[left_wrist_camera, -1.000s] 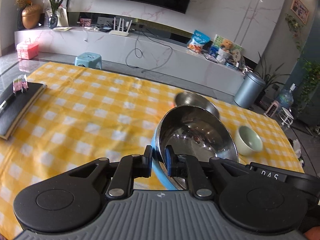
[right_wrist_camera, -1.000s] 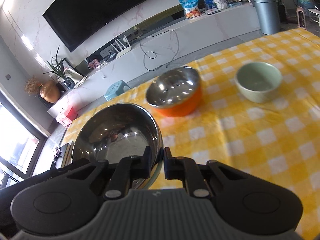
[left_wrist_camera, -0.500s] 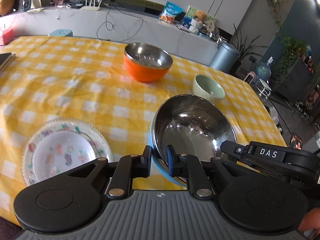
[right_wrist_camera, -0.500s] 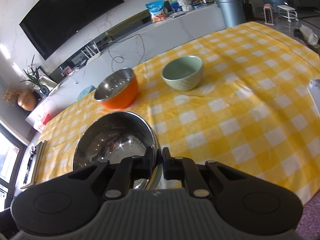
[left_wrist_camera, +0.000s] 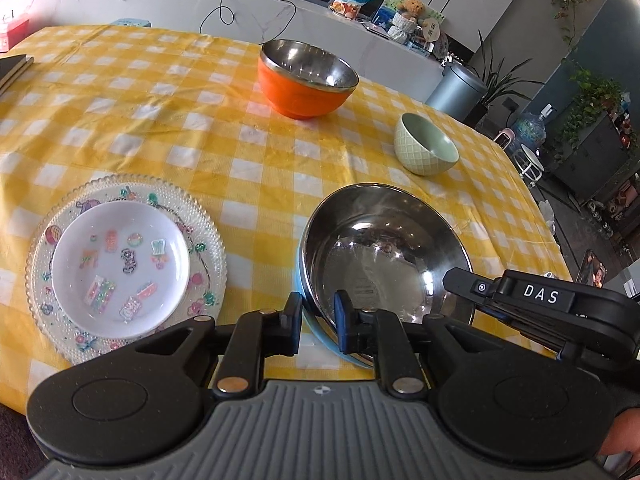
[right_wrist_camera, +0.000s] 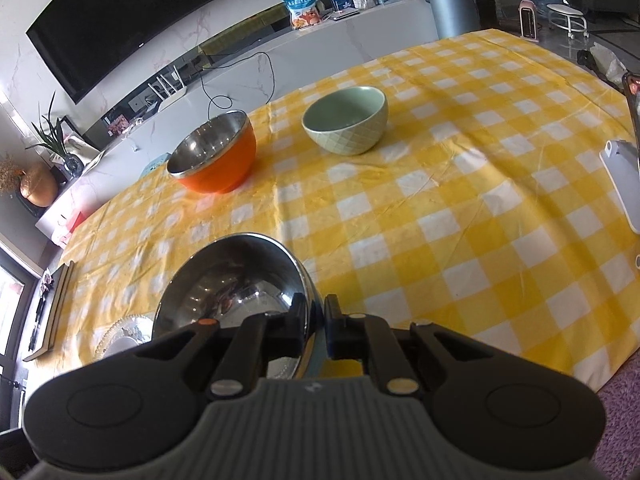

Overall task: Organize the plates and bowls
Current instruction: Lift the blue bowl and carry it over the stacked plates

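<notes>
A steel bowl with a light blue outside (left_wrist_camera: 384, 256) (right_wrist_camera: 236, 280) is held by both grippers over the near part of the yellow checked table. My left gripper (left_wrist_camera: 316, 320) is shut on its near rim. My right gripper (right_wrist_camera: 314, 322) is shut on the rim at the other side; its body shows in the left wrist view (left_wrist_camera: 540, 300). An orange steel bowl (left_wrist_camera: 306, 78) (right_wrist_camera: 214, 156) and a pale green bowl (left_wrist_camera: 426, 144) (right_wrist_camera: 346, 120) stand farther back. A small white plate (left_wrist_camera: 120, 268) lies on a clear glass plate (left_wrist_camera: 60, 320) at the near left.
A dark book (right_wrist_camera: 56, 308) lies at the table's far left edge. A white device (right_wrist_camera: 622, 184) lies at the right edge in the right wrist view. Behind the table stand a low white cabinet (left_wrist_camera: 160, 4), a grey bin (left_wrist_camera: 456, 88) and plants.
Both grippers and the blue steel bowl have tilted down and moved back toward the near table edge. The stacked plates have come into the left wrist view.
</notes>
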`<act>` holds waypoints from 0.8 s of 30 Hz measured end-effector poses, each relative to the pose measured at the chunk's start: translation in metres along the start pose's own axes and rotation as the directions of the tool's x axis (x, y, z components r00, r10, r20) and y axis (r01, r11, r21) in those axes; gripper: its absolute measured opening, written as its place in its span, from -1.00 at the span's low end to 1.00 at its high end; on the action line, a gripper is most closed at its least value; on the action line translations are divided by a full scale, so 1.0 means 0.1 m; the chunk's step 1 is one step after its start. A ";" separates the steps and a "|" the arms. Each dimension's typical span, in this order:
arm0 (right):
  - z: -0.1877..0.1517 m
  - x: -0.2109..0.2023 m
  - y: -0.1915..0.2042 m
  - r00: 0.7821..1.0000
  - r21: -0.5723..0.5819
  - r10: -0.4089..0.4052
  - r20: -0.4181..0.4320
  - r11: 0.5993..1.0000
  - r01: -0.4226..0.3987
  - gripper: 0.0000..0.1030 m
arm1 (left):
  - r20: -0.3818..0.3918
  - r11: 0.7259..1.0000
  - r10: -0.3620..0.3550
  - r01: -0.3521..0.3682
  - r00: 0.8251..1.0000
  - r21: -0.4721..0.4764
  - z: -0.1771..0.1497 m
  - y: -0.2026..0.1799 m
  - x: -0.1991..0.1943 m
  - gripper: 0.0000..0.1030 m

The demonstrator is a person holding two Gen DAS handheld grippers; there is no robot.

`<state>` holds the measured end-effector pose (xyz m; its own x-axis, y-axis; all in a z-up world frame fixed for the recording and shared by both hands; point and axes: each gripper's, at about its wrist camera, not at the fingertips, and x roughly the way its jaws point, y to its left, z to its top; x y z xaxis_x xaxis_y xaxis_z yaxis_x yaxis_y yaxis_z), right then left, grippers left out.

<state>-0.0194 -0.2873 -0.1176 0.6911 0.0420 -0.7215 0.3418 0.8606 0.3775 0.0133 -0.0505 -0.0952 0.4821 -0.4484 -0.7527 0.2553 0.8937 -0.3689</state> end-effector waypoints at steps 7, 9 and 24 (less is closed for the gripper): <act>0.00 0.05 -0.01 1.000 -0.004 -0.027 -0.006 1.000 0.027 -0.86 | 0.007 1.000 -0.025 0.025 1.000 0.002 0.01 -0.01 0.00 -0.59; 0.00 0.07 -0.02 1.000 -0.001 -0.026 -0.012 1.000 0.026 -0.86 | 0.008 0.999 -0.035 0.035 0.999 0.001 0.01 0.00 0.00 -0.59; 0.02 0.05 -0.04 1.000 -0.006 -0.010 0.026 1.000 0.010 -0.62 | 0.094 0.997 -0.071 0.072 0.993 -0.004 0.06 0.07 -0.04 -0.49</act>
<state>-0.0158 -0.2914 -0.1210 0.7044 0.0200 -0.7096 0.3451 0.8638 0.3670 0.0185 -0.0422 -0.0918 0.5392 -0.5102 -0.6700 0.2862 0.8592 -0.4240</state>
